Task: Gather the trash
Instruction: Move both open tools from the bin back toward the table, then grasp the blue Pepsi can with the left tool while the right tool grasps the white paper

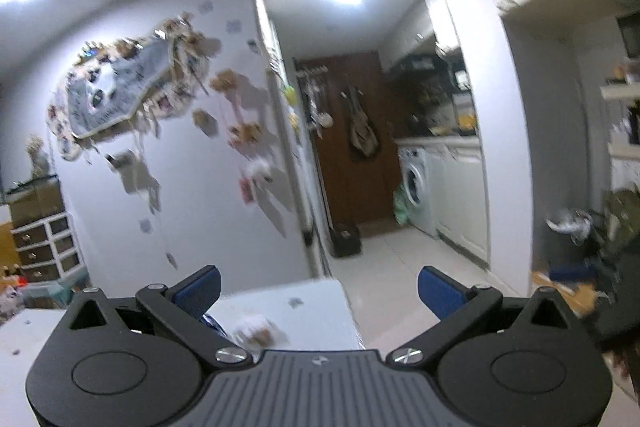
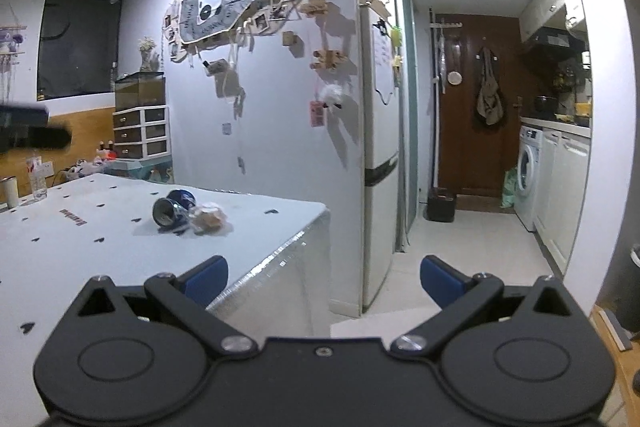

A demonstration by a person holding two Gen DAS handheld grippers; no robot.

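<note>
Both grippers are spread wide and holding nothing. The right gripper [image 2: 324, 277] hangs in the air off the near corner of the table [image 2: 80, 251], its blue pads [image 2: 208, 273] well apart, pointing toward the hallway. The trash sits out on the tabletop, well ahead and to the left of that gripper: a crushed blue can [image 2: 173, 211] lying on its side with its open end facing the camera, and a clear wrapper [image 2: 208, 218] with something brownish in it touching the can on its right. Further back at the left edge of the table there's a clear bottle [image 2: 37, 177] and a cup [image 2: 9, 191], both upright. The left wrist view is pretty blurry. The left gripper [image 1: 319, 291] is also wide open, over the table edge [image 1: 304, 307], and you can just make out the wrapper [image 1: 256, 333] and a sliver of the blue can [image 1: 211, 323] right behind its left finger; can't tell if anything is touching. Behind all that there's the wall with the photo collage [image 2: 232, 15], the fridge [image 2: 380, 147], a brown door [image 2: 476, 107] and a washer [image 2: 528, 175] down the hall. A dark bin [image 1: 568, 239] with a crumpled liner shows at the right of the left view.
</note>
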